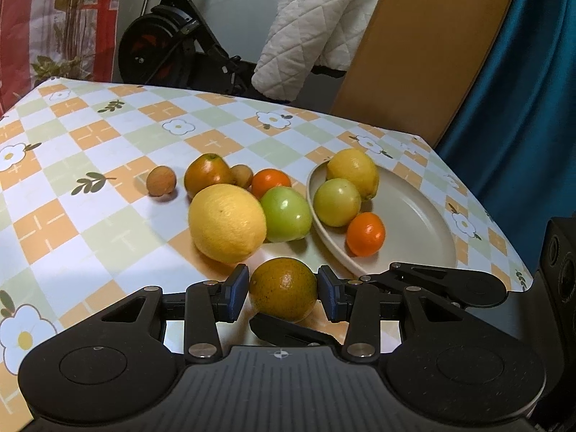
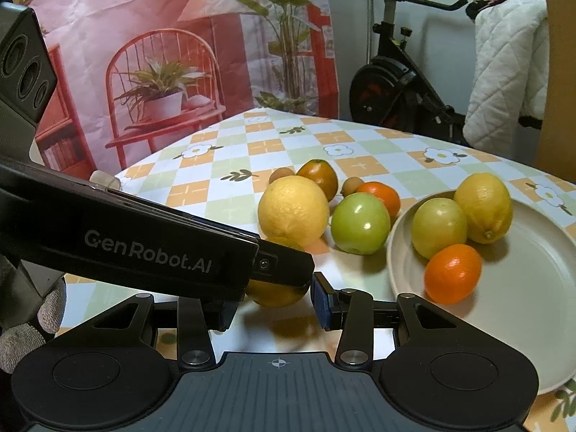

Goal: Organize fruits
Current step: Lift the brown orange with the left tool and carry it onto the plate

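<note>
My left gripper point(image 1: 283, 293) is shut on a green-orange citrus point(image 1: 283, 289), its blue pads against both sides, just above the table near the plate's front rim. The beige plate point(image 1: 424, 223) holds a lemon point(image 1: 354, 172), a pale green fruit point(image 1: 336, 201) and a small orange point(image 1: 365, 234). On the cloth lie a big yellow citrus point(image 1: 226, 223), a green fruit point(image 1: 286, 214), a small orange point(image 1: 270, 181), a reddish-green fruit point(image 1: 207, 174) and two small brown fruits point(image 1: 161, 180). My right gripper point(image 2: 273, 300) is open and empty; the left gripper's body point(image 2: 144, 248) crosses in front of it.
The table with its checked flower cloth point(image 1: 108, 165) ends at the right just past the plate. Behind it stand an exercise bike point(image 1: 172, 46), a white quilted cover point(image 1: 313, 28) and a wooden panel point(image 1: 424, 43). A printed backdrop point(image 2: 162, 54) hangs at the left.
</note>
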`<act>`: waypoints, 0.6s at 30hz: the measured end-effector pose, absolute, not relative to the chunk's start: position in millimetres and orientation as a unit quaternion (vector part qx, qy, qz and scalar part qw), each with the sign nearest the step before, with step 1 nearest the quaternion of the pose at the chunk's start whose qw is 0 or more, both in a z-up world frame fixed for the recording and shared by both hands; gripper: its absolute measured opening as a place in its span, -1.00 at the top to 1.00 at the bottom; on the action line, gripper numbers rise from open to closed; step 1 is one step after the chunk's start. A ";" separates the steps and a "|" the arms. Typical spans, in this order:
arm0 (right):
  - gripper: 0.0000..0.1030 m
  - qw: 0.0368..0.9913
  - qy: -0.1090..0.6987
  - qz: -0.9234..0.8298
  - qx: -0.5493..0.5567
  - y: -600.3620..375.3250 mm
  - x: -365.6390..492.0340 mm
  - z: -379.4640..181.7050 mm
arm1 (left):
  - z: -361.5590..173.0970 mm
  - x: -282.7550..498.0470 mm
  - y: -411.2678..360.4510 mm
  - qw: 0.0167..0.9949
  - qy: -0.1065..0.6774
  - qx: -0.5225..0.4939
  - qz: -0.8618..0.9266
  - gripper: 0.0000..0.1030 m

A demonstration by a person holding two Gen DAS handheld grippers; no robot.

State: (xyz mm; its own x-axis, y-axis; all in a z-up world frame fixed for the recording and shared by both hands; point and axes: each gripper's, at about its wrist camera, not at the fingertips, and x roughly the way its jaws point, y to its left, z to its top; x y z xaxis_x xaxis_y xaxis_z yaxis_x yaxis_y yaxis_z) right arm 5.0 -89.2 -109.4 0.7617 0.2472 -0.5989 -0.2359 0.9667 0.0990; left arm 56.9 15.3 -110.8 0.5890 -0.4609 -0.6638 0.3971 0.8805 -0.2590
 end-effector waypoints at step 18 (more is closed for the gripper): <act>0.25 0.956 0.279 0.087 0.025 -117.8 -12.3 -83.9 | -84.2 54.8 -19.4 0.893 0.357 -0.017 -0.274 0.14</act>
State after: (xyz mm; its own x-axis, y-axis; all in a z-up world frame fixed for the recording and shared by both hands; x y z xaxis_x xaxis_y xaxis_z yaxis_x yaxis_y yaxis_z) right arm -12.3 -117.8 -83.9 0.8288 0.1808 -0.5295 -0.1532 0.9835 0.0960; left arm 54.8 -19.4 -84.2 0.5950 -0.5008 -0.6286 0.4764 0.8497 -0.2260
